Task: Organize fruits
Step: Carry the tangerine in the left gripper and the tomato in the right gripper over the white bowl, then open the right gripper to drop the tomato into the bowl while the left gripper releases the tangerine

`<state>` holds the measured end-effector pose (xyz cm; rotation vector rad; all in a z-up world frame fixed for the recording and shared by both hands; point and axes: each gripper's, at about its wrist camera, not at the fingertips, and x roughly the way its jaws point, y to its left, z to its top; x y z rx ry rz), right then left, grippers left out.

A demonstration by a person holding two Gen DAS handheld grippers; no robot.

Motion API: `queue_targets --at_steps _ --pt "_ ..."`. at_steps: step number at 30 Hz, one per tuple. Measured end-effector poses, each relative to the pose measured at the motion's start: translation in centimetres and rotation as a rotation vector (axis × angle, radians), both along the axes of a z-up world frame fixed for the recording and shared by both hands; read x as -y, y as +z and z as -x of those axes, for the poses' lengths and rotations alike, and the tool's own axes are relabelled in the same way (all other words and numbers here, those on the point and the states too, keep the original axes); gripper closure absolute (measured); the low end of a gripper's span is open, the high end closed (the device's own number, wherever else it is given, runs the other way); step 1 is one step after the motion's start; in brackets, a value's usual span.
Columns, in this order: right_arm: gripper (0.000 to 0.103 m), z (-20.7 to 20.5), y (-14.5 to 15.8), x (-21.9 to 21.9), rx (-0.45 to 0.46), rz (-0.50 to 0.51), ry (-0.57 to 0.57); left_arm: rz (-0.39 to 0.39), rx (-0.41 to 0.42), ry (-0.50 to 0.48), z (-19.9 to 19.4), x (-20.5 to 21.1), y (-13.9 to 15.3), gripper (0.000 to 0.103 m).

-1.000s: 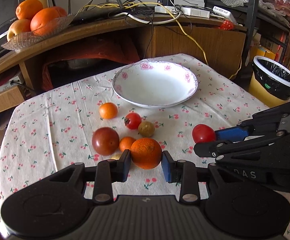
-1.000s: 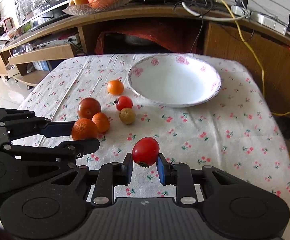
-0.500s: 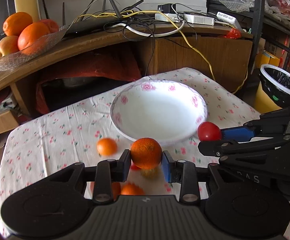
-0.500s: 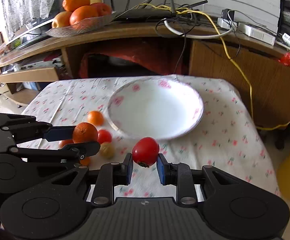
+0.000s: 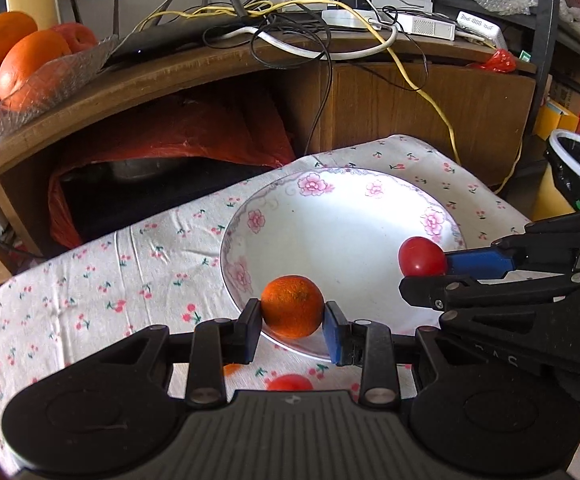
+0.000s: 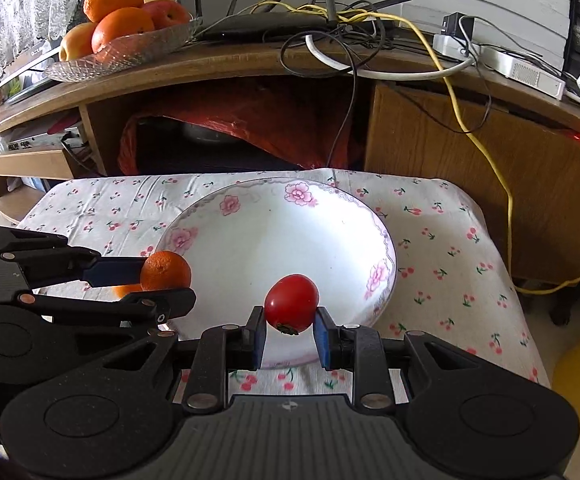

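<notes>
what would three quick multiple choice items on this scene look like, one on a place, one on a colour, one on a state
1. Where is the small orange held by the left gripper?
A. over the near rim of the white floral bowl
B. in the glass fruit dish on the sideboard
C. lying on the tablecloth

2. What colour is the fruit in the right gripper?
A. green
B. red
C. yellow

3. What state is the inside of the bowl in?
A. full of fruit
B. holding one orange
C. bare, with no fruit lying in it

Answers:
1 A: the left wrist view shows the orange clamped between the pads in front of the bowl's near rim.
2 B: the right wrist view shows a red tomato between the pads.
3 C: both views show only white glaze inside; both fruits remain gripped.
</notes>
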<state>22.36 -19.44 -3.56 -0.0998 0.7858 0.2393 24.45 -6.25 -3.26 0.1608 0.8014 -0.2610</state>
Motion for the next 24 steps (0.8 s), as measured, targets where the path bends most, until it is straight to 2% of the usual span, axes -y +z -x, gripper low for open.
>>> queue_targets --at_steps 24 --pt "0.074 -1.12 -0.49 0.17 -0.002 -0.009 -0.012 0.001 0.002 0.010 -0.60 -0.04 0.14 0.059"
